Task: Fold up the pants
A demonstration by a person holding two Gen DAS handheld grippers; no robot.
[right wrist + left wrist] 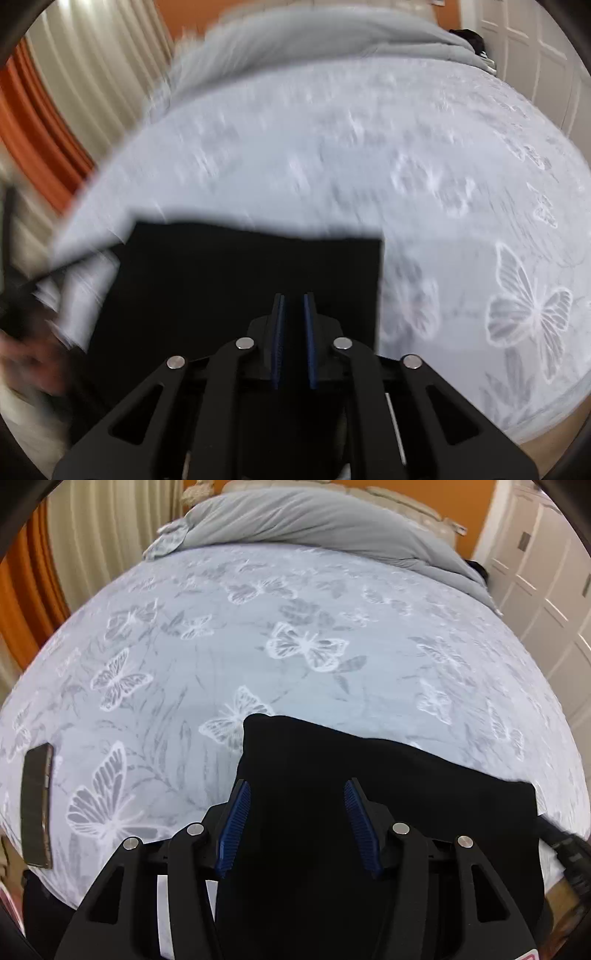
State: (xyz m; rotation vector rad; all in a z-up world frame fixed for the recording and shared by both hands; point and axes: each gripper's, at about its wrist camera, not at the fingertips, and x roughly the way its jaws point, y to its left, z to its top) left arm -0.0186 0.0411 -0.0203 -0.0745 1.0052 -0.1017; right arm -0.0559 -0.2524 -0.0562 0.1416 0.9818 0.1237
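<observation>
The black pants (388, 794) lie folded on the butterfly-print bedsheet (258, 646) near the bed's front edge. My left gripper (297, 794) is open, its blue pads wide apart above the left part of the pants, holding nothing. In the right wrist view the pants (240, 280) show as a dark rectangle on the sheet (369, 166). My right gripper (294, 306) is over them with its pads nearly together, a narrow gap between; I cannot tell whether cloth is pinched. That view is blurred by motion.
A grey duvet (314, 520) is bunched at the head of the bed. A dark flat phone-like object (36, 805) lies on the sheet at far left. Curtains (92, 535) hang left, white wardrobe doors (546, 590) stand right.
</observation>
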